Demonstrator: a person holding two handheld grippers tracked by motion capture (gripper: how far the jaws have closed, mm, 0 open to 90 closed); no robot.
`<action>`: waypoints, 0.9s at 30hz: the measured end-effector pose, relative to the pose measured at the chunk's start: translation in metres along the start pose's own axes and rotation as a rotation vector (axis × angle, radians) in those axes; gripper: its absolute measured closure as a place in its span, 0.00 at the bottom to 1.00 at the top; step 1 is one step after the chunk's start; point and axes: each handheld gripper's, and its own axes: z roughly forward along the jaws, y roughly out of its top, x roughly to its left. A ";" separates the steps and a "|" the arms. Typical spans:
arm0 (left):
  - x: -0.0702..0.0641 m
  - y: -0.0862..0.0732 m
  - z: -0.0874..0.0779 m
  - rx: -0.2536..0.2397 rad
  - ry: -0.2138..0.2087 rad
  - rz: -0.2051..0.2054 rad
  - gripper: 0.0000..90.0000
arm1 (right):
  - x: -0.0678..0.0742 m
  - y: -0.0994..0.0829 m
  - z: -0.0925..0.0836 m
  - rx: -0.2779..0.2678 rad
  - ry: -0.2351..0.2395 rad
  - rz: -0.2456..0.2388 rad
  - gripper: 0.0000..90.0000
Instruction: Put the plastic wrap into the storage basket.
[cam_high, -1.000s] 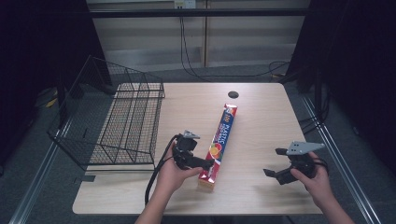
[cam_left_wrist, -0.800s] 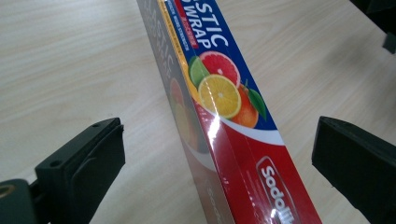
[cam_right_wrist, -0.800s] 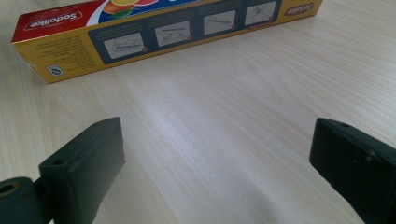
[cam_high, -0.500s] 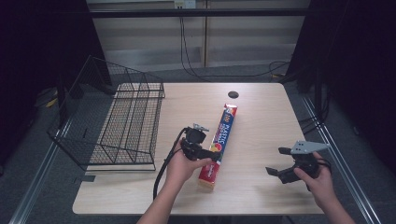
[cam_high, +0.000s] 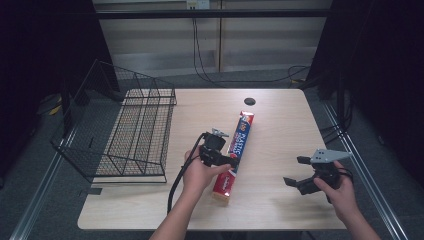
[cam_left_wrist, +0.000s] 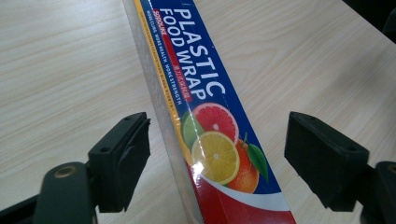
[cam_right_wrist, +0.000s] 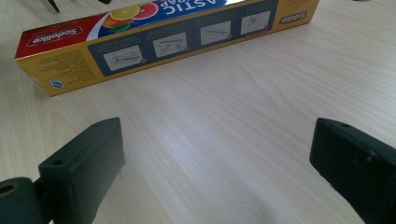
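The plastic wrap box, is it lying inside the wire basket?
No, the plastic wrap box lies flat on the wooden table, to the right of the wire basket and apart from it.

I'm looking at a pale wooden table (cam_high: 280, 125). A box of plastic wrap (cam_high: 235, 150) is lying flat on it, just beside my left gripper (cam_high: 231, 161), and a wire basket (cam_high: 135, 135) is sitting farther out on that gripper's other side.
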 end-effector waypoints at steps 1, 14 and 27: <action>0.000 0.001 0.002 0.004 0.003 -0.009 0.26 | 0.000 0.000 0.000 -0.004 -0.001 0.002 0.03; 0.000 0.012 0.024 0.058 0.031 -0.075 0.31 | -0.002 0.000 -0.002 -0.006 0.002 0.004 0.03; 0.000 0.020 0.039 0.067 0.070 -0.085 0.34 | -0.001 0.001 -0.002 -0.014 0.002 0.005 0.03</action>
